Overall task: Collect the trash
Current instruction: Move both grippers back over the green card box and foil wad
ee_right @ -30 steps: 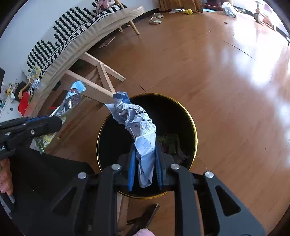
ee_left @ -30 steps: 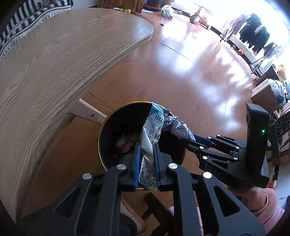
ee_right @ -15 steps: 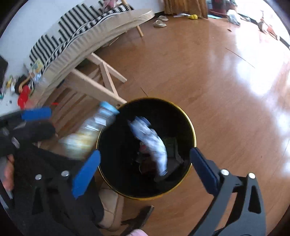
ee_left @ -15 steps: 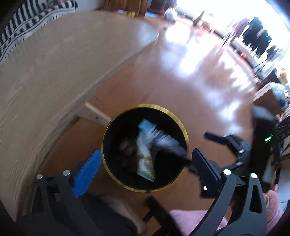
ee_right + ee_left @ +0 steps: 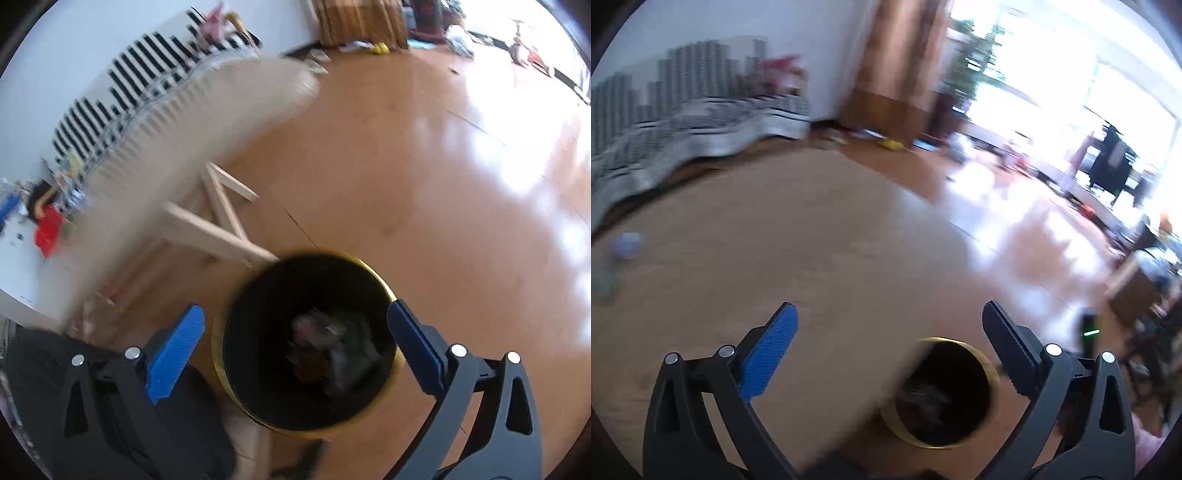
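A black trash bin with a gold rim point(image 5: 376, 275) stands on the wooden floor beside the table. Crumpled wrappers point(image 5: 325, 339) lie blurred at its bottom. My right gripper point(image 5: 295, 332) hangs above the bin's mouth, open, with nothing between its blue pads. In the blurred left wrist view the bin point(image 5: 923, 441) sits low and right of centre, with dim trash point(image 5: 923, 398) inside. My left gripper point(image 5: 888, 332) is open and empty, raised over the edge of the wooden tabletop point(image 5: 798, 251).
A pale blue blurred object point(image 5: 626, 245) lies on the tabletop's far left. The table's pale wooden legs point(image 5: 221, 229) stand close to the bin. A striped sofa point(image 5: 147, 70) lines the wall. A red item point(image 5: 48, 229) and clutter sit at the left. Sunlit floor point(image 5: 461, 166) stretches right.
Both grippers opened and their wrappers fell into the bin. The left gripper then swung up and away toward the tabletop; the right one rose a little above the bin.
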A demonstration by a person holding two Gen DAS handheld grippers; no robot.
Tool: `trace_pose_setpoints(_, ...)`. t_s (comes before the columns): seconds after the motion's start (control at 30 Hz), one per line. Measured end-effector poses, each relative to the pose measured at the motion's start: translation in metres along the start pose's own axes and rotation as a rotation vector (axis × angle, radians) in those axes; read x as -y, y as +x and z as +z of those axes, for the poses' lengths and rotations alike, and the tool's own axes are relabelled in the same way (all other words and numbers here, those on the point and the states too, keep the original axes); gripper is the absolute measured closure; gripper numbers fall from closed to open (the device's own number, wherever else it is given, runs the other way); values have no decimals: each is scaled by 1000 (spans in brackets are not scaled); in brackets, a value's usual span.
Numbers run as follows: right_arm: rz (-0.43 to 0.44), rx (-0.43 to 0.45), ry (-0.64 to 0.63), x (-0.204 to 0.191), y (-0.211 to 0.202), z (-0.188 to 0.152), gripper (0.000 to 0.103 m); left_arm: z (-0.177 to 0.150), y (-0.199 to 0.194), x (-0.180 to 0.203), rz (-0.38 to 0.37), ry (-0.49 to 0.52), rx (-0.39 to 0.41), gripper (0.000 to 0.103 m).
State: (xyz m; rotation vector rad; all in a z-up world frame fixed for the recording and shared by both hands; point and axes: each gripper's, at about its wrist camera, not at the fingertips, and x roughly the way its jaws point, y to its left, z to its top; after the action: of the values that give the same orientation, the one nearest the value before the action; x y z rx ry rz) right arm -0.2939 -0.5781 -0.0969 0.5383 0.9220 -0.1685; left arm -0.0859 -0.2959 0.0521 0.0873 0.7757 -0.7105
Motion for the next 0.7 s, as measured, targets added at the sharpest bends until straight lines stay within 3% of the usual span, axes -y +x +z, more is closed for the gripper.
trace_pose_setpoints(0.2, 119, 90, -248, -124, -10, 61, 7, -20, -53, -177, 314, -200, -23, 6)
trace_pose_setpoints(0.33, 144, 50, -433, -212, 18, 87, 7, -31, -72, -275, 419, -381, -72, 6)
trace_pose_setpoints(0.5, 232, 25, -565, -315, 61, 113, 7, -25, -47, -335, 469, -529, -88, 6)
trace_pose_setpoints(0.63, 289, -11, -609, -363, 92, 120, 7, 0, 8, -355, 464, -524, -101, 6)
trace_pose_setpoints(0.7, 283, -31, -651, -380, 108, 121, 7, 15, 36, -365, 504, -508, -124, 6)
